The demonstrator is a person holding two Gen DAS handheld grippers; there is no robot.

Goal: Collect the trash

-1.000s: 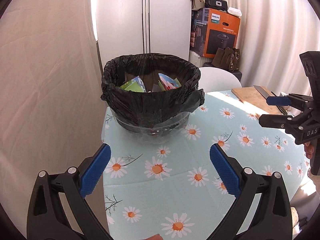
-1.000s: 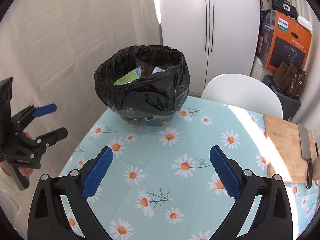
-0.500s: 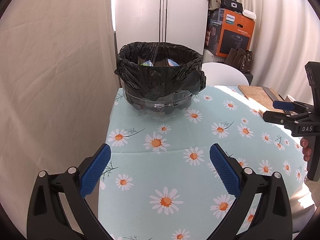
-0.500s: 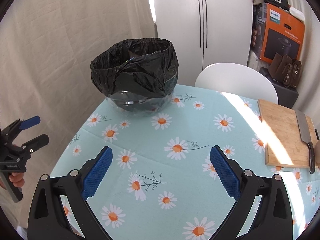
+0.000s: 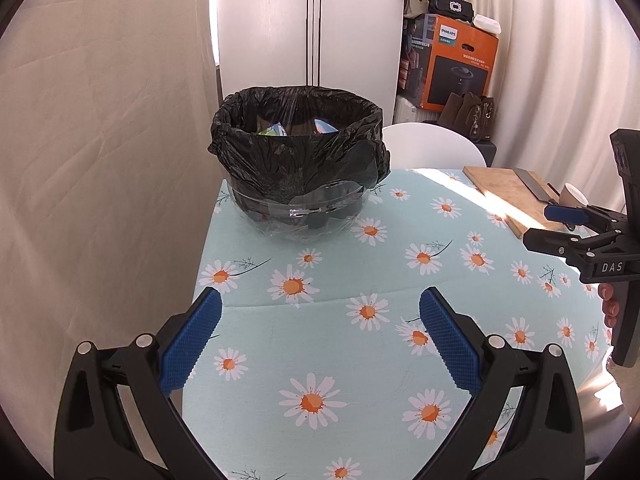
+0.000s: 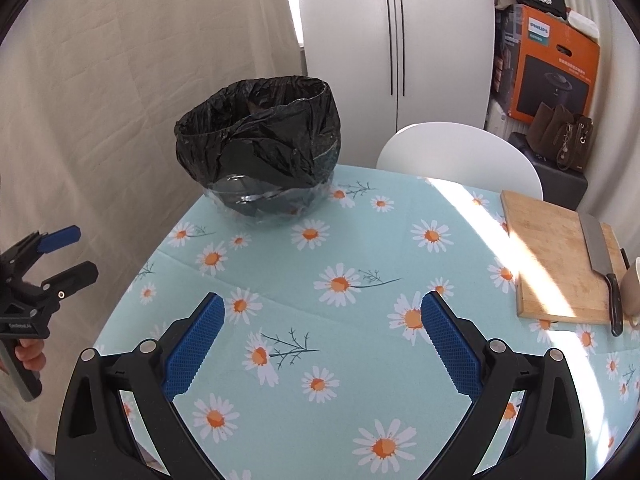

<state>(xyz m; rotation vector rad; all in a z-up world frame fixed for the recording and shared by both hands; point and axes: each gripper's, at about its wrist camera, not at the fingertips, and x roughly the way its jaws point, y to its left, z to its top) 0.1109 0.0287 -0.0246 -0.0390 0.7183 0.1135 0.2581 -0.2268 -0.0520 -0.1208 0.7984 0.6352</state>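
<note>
Both grippers, left (image 5: 320, 336) and right (image 6: 322, 334), hang with fingers wide and empty, bin (image 5: 299, 160) well ahead, trash seemingly already inside

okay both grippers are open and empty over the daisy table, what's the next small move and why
Probably pull both back and stop. The left gripper and right gripper hold nothing, wrappers already sit inside the black-lined bin, and no loose trash shows on the tablecloth.

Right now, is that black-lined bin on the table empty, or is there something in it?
Not empty. In the left wrist view, colourful scraps show inside the bin, below the liner's rim. How full it is, I cannot tell.
</note>
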